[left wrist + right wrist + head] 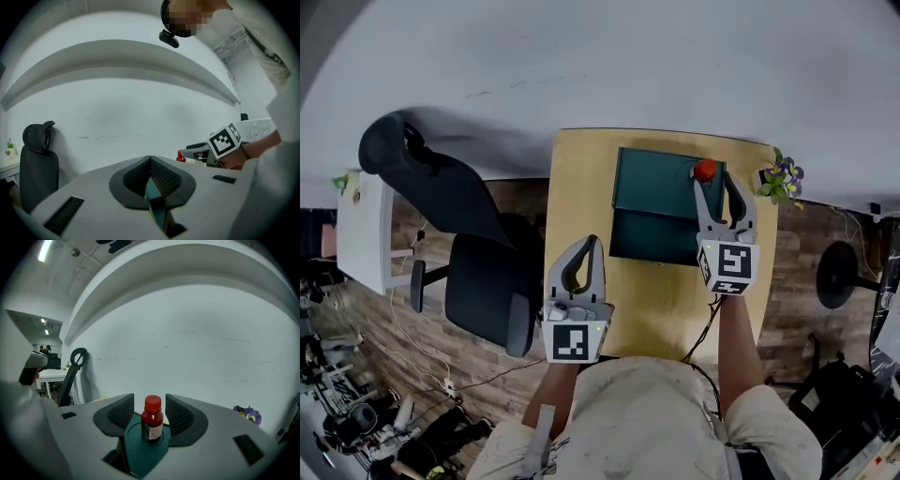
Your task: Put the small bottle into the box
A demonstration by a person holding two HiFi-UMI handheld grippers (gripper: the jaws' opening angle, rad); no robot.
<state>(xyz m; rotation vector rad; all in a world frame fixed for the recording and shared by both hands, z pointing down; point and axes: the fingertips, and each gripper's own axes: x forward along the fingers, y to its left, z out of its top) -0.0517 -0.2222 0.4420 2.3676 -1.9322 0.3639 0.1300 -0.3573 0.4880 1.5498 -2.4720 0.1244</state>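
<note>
While both grippers are held over the wooden table (581,187), only the right gripper (713,178) is at the task item. Its jaws stand well apart, one on each side of the small bottle (152,420). The right gripper view shows a narrow gap between each ribbed pad and the bottle, so the pads do not press on it.

The small bottle is dark red with a red cap and a pale label. It stands upright on a round sunken ring in the teal surface of the box (140,451). In the head view its cap (705,170) lies near the far right corner of the box (652,183), which rests on the far half of the table.

The left gripper (594,240) is closed and empty. In the left gripper view the pads meet at their tips (150,159), with nothing clamped between them. It sits near the table's left edge, nearer the person than the box and well apart from the bottle.

A black office chair (478,253) stands left of the table. A small pot of purple flowers (783,176) sits at its far right corner.
</note>
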